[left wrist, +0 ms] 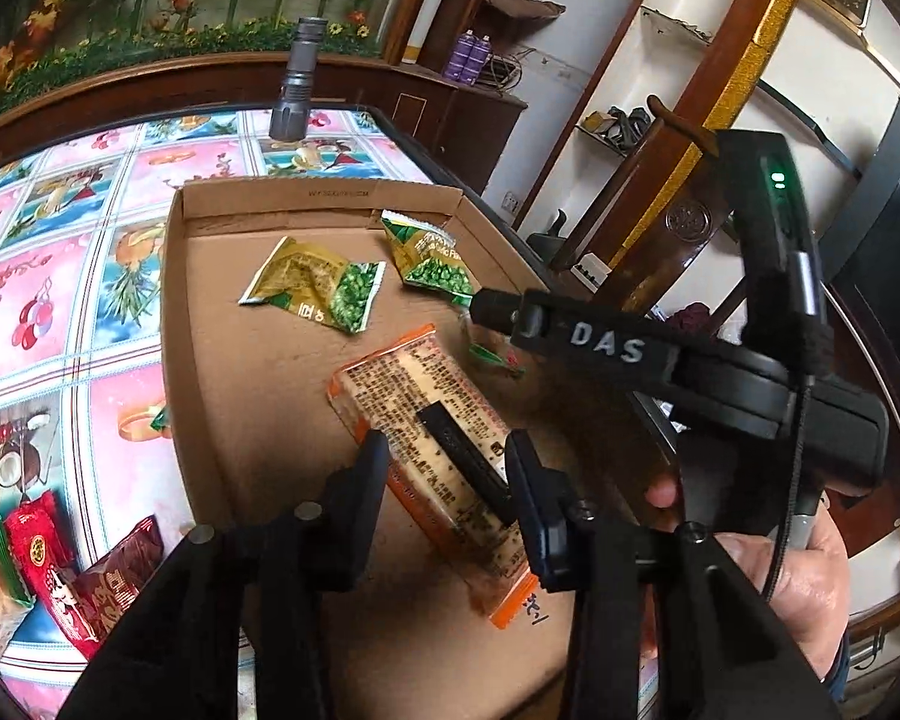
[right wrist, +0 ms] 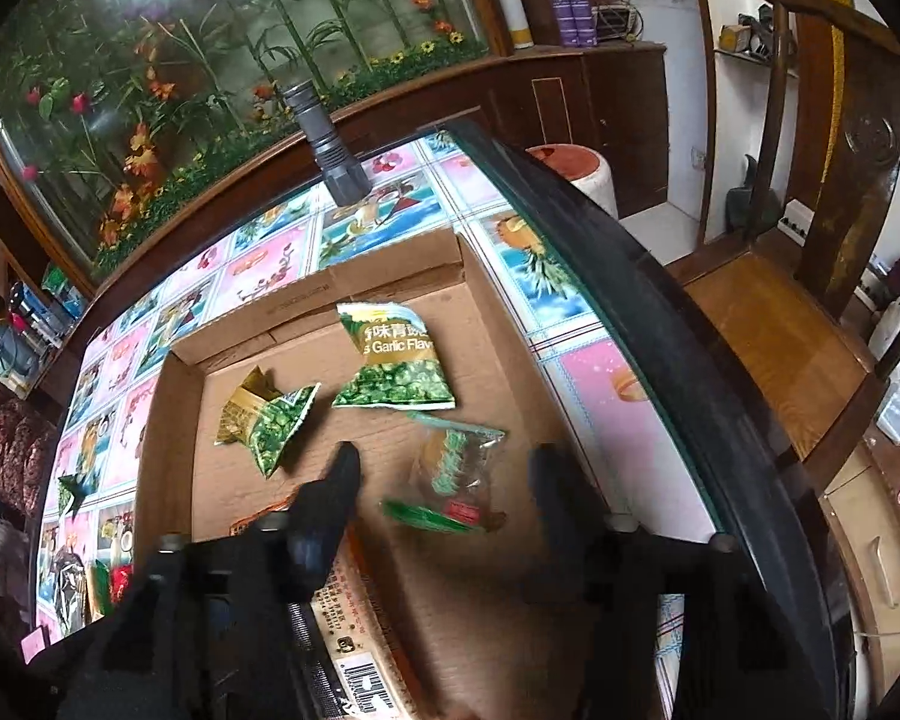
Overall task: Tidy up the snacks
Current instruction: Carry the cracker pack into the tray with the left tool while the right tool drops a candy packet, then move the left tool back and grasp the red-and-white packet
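While the person leans over the table [left wrist: 42,312] with its bright fruit-print cloth, a shallow cardboard tray [left wrist: 177,324] takes up the middle of it, and the sorting looks partly done. Four snacks lie in the tray: two green pea packets [right wrist: 399,366], [right wrist: 264,420], a small clear wrapper [right wrist: 459,468] and a long orange-edged cracker pack [left wrist: 432,456]. Several are left: red packets [left wrist: 42,558] and a green-edged one sit in a heap on the cloth at the near left corner, outside the tray.

The left gripper [left wrist: 447,468] hovers with its jaws wide, one on each side of the cracker pack; I judge it is not pinching it, though I cannot tell whether it touches. The right gripper [right wrist: 444,468] is spread wide too, low over the clear wrapper, holding nothing.

One pea packet reads "Garlic Flav…" under Chinese characters. The right gripper's arm carries "DAS" in white letters. A barcode shows on the cracker pack's end; its fine print is unreadable. A grey flashlight [left wrist: 294,84] stands beyond the tray.
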